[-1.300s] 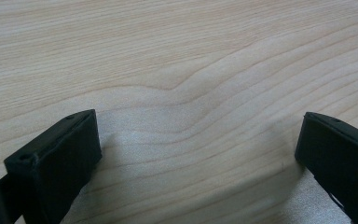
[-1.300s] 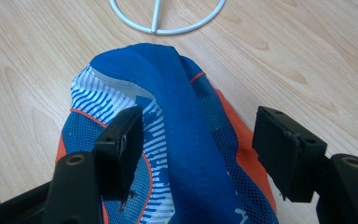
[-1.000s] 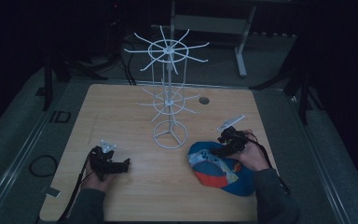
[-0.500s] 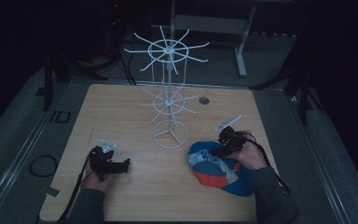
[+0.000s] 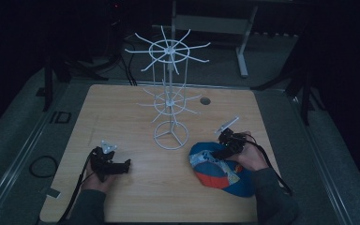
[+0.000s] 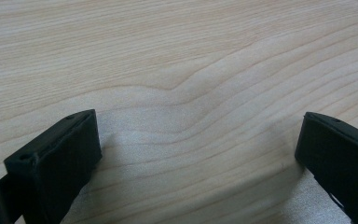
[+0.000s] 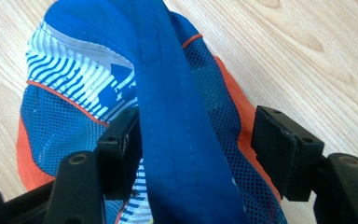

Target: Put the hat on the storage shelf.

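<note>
Between the black jaws of the right gripper [image 7: 198,144] lies a cap [image 7: 135,116]: royal blue band and mesh, orange trim, and a white panel with blue wavy stripes left of the band. Under the black left gripper [image 6: 198,154] the table [image 6: 177,56] is pale wood-grain. Beyond both, the rack [image 5: 168,93] is white.

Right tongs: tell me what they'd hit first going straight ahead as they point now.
The cap: its blue band already runs between the open jaws of the right tongs, with mesh just beyond. Depth is hard to judge.
</note>
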`<state>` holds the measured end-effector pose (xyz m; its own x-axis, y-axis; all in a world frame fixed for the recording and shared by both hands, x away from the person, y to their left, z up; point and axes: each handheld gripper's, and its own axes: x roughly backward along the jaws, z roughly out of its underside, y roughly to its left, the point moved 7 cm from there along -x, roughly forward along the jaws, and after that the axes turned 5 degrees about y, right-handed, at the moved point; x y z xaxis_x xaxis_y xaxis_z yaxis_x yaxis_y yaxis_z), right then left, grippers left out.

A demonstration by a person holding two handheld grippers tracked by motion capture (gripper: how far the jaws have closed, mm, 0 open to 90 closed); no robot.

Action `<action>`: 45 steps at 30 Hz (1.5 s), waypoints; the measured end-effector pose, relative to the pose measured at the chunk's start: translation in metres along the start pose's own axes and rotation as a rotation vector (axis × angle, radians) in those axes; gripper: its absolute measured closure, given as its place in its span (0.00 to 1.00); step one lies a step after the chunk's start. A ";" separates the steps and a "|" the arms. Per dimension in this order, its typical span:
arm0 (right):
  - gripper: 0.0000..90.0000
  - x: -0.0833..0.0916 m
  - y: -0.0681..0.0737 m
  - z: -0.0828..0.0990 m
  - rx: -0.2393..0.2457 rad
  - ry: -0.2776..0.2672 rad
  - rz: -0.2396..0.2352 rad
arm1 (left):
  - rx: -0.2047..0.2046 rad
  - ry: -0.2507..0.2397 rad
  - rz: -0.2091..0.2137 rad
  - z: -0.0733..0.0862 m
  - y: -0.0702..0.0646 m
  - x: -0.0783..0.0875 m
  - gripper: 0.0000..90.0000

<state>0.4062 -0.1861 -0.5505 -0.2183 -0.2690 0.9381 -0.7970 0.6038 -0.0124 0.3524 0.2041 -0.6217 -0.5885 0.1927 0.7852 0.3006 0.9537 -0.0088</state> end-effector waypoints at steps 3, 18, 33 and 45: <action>0.39 -0.002 0.000 0.000 0.000 0.007 -0.005 | 0.000 0.000 0.000 0.000 0.000 0.000 0.00; 0.40 -0.007 0.001 0.001 0.002 0.046 -0.031 | 0.000 0.000 0.000 0.000 0.000 0.000 0.00; 0.98 -0.012 0.007 0.004 0.029 0.104 -0.086 | 0.000 0.000 0.000 0.000 0.000 0.000 0.00; 0.98 0.032 0.011 -0.004 0.011 -0.134 -0.166 | 0.000 0.000 0.000 0.000 0.000 0.000 0.00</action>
<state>0.3925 -0.1848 -0.5196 -0.1559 -0.4617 0.8732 -0.8341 0.5351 0.1340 0.3524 0.2042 -0.6217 -0.5886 0.1926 0.7852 0.3008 0.9536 -0.0084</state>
